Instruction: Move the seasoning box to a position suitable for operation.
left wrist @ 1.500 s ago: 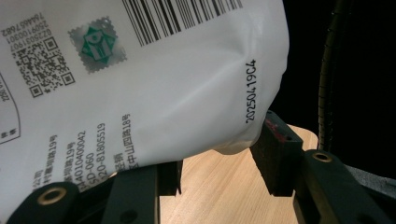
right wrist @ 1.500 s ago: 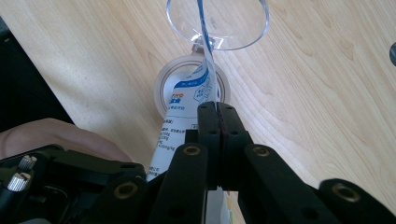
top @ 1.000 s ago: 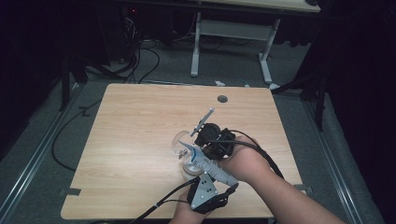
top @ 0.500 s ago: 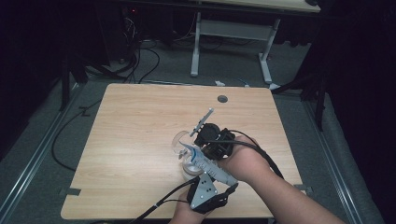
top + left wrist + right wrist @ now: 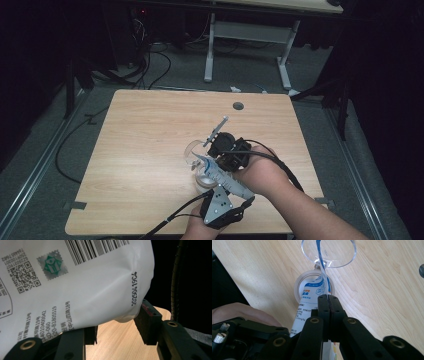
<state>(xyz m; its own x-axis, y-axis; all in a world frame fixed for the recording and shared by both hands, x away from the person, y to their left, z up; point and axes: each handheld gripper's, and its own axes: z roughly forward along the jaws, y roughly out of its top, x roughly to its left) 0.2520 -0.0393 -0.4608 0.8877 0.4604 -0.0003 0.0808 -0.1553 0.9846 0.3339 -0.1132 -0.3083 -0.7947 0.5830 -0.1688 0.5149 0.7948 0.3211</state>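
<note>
A white pouch [image 5: 220, 176] with blue print and a barcode lies slanted over the wooden table [image 5: 145, 150]. Its narrow tip dips into a clear glass [image 5: 337, 252], which in the high view is the clear glass [image 5: 190, 151]. Under the pouch is a white ring [image 5: 298, 291]. My left gripper [image 5: 117, 322] is shut on the pouch's [image 5: 82, 285] wide end, pads against its sides, and stands by the front edge as the left gripper [image 5: 231, 191]. My right gripper [image 5: 328, 301] has its jaws pressed together just over the pouch [image 5: 308, 302]; whether they pinch a fold is hidden.
A round cable hole [image 5: 238, 105] sits near the table's far edge. Black cables trail from both grippers across the front edge. Behind the table, on the grey floor, are more cables [image 5: 150, 65] and the white legs of another desk [image 5: 210, 50].
</note>
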